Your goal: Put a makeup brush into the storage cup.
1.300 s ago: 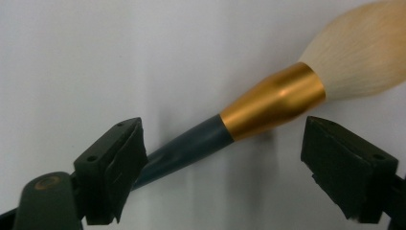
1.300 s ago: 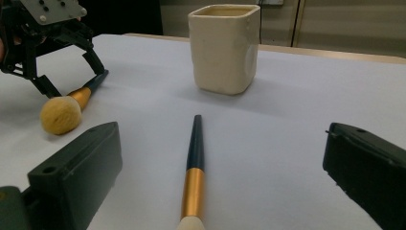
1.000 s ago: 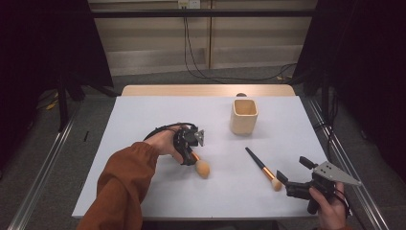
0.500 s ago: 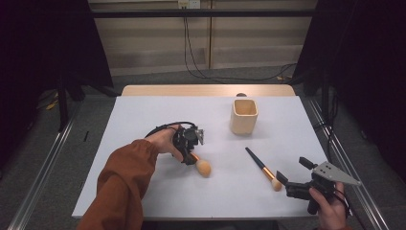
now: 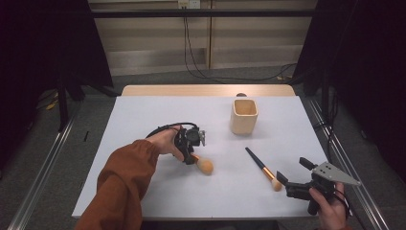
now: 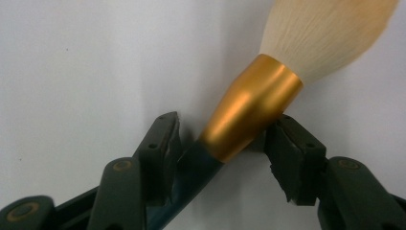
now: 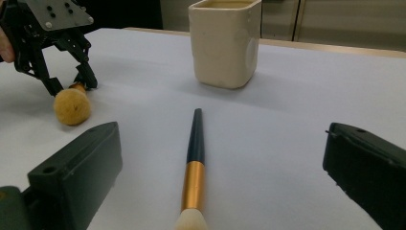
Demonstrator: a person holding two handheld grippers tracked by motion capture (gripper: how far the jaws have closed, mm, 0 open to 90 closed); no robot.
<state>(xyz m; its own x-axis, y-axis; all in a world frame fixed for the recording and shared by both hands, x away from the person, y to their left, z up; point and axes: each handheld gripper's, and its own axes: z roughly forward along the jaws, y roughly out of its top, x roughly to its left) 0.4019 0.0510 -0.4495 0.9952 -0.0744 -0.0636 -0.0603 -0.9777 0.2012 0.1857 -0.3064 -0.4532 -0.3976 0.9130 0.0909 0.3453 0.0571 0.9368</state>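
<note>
Holding: my left gripper (image 5: 195, 154) is down over the fat powder brush with the gold ferrule and fluffy cream head (image 5: 203, 165), mid-table on the white tabletop (image 5: 143, 115).
Left jaws: they've just been closing in, brush between them. In the left gripper view both pads sit against the brush (image 6: 268, 91), one on its dark handle and one on the gold ferrule, so I'd call it clamped on the brush, which lies slanted across the gap.
Brush position: flat on the table, head pointing away from my left hand (image 5: 165, 141).
Right gripper (image 5: 293, 176): parked near the table's front right corner in my right hand (image 5: 330, 211), jaws wide apart, gripping nothing.
Second brush: a slim brush with a black handle, gold band and small pale tip (image 5: 262, 168) lies just ahead of the right gripper; in the right gripper view it runs up between the jaws (image 7: 194, 158) without touching either.
Cup: a cream squarish ceramic cup (image 5: 244, 116) stands upright farther back, well apart from both brushes.
</note>
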